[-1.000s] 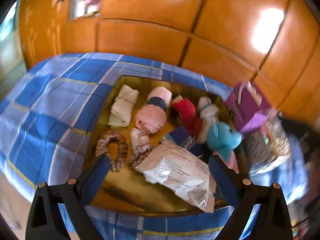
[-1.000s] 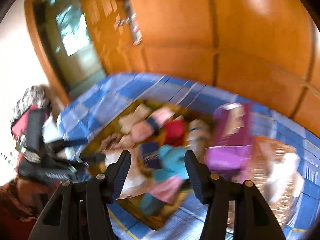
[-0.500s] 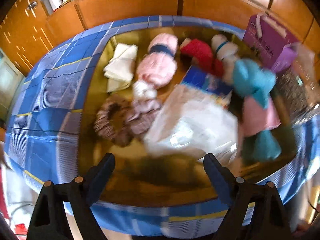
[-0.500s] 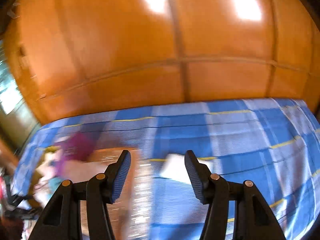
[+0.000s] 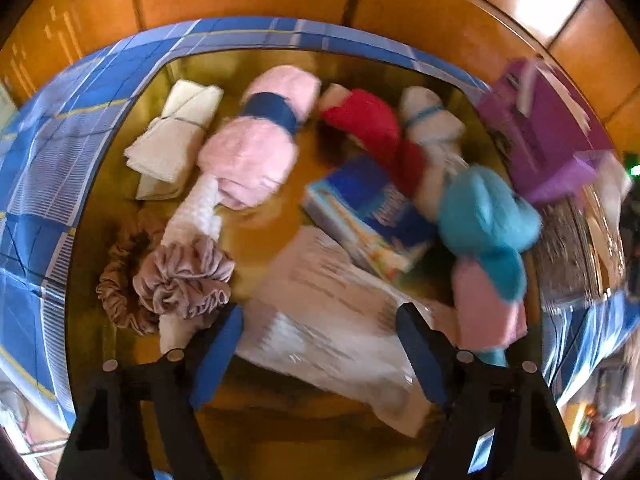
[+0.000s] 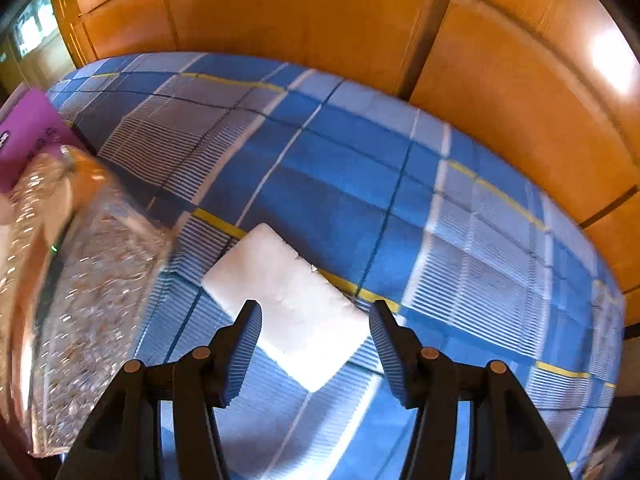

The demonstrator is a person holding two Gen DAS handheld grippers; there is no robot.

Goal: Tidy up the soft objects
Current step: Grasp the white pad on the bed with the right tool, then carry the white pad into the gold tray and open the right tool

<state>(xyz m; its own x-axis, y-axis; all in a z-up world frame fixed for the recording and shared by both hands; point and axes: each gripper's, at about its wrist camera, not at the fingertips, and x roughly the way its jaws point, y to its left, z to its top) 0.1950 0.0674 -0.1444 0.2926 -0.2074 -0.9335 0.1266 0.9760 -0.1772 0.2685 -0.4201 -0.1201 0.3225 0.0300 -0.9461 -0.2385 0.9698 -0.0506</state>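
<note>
In the left wrist view a gold tray holds soft things: a cream folded cloth, a pink towel roll with a blue band, a red item, a white roll, a teal and pink plush, brown scrunchies, a blue pack and a clear plastic packet. My left gripper is open, its jaws either side of the packet. In the right wrist view my right gripper is open over a white foam block on the blue plaid sheet.
A purple gift bag stands right of the tray, beside a glittery clear container, which also shows in the right wrist view. Orange wooden cabinets stand behind the blue plaid bed sheet.
My left gripper has come down closer to the tray, over the plastic packet. My right gripper has swung right, away from the tray, and down toward the white foam block.
</note>
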